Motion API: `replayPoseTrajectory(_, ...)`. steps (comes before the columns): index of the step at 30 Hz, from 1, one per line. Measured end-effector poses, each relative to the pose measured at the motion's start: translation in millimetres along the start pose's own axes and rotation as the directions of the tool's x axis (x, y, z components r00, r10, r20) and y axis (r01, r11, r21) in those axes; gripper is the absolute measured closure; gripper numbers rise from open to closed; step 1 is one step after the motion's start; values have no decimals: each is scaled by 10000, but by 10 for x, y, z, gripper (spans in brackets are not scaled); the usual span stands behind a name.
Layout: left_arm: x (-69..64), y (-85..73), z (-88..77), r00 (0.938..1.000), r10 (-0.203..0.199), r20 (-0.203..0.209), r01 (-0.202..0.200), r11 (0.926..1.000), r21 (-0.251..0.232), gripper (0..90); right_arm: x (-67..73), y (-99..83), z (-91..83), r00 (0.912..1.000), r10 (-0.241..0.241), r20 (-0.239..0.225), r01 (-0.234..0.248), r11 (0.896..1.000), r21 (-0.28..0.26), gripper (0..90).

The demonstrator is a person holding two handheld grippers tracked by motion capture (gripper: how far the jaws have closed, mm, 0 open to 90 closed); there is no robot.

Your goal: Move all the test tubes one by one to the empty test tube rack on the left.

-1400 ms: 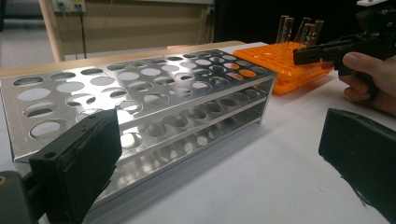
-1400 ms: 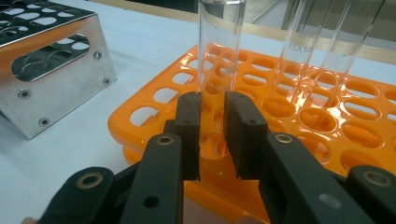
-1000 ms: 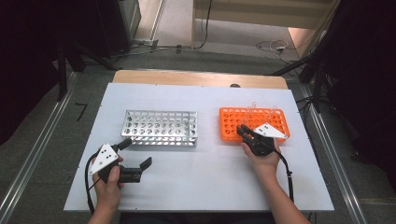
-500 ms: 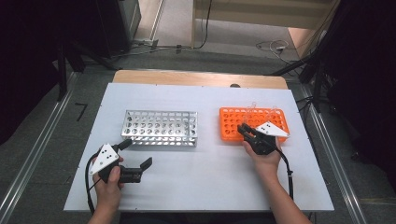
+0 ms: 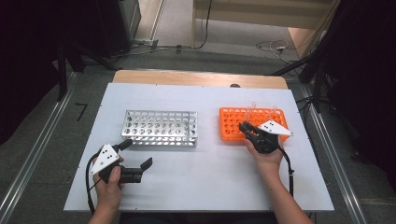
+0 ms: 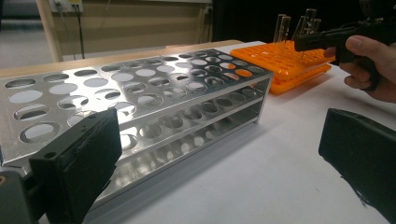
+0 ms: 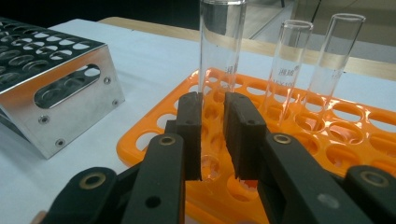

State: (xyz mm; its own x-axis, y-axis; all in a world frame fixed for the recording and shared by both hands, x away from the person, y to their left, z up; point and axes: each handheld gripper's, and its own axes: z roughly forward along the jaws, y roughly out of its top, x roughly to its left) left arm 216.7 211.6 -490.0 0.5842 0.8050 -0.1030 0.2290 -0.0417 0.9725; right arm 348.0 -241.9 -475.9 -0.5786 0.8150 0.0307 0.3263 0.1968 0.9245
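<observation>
Shiny metal rack (image 6: pixel 140 100), glossy orange plastic rack (image 7: pixel 299 140), clear smooth glass tubes (image 7: pixel 222 46), matt black pads (image 7: pixel 189 130)

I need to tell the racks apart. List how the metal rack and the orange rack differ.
The metal rack is silver, tall and tiered, with bare holes; the orange rack is plastic, lower, and holds glass tubes. The right tool grips one tube there. Both have rows of round holes.

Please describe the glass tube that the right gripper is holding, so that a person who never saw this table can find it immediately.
Find the orange rack on the right side of the white table, beside the metal rack. Several clear glass test tubes stand in it. The wanted test tube is the one pinched between the black jaws of the right gripper; its neighbours stand free, farther back.
</observation>
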Motion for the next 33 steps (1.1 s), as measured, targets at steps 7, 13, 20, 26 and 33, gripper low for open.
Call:
replayPoseTrajectory(7,-2,5,-4,10000,44,0,-44,10000,-16,0,-17,49,-50,10000,84,17,-84,9998,-189,746)
replayPoseTrajectory(13,-6,8,-4,10000,67,3,-67,10000,-12,0,-59,102,-120,9998,190,1,-190,9990,-398,746)
replayPoseTrajectory(20,-13,14,-4,10000,83,18,-83,10000,-25,0,-71,175,-202,9996,267,-42,-269,9980,-580,746)
replayPoseTrajectory(26,-18,22,-8,9999,106,3,-106,9999,-46,0,-21,236,-274,9999,113,-60,-117,9977,-667,746)
replayPoseTrajectory(33,-32,38,-12,9998,208,31,-208,9998,-58,0,55,293,-355,9996,-44,-263,23,9969,-784,746)
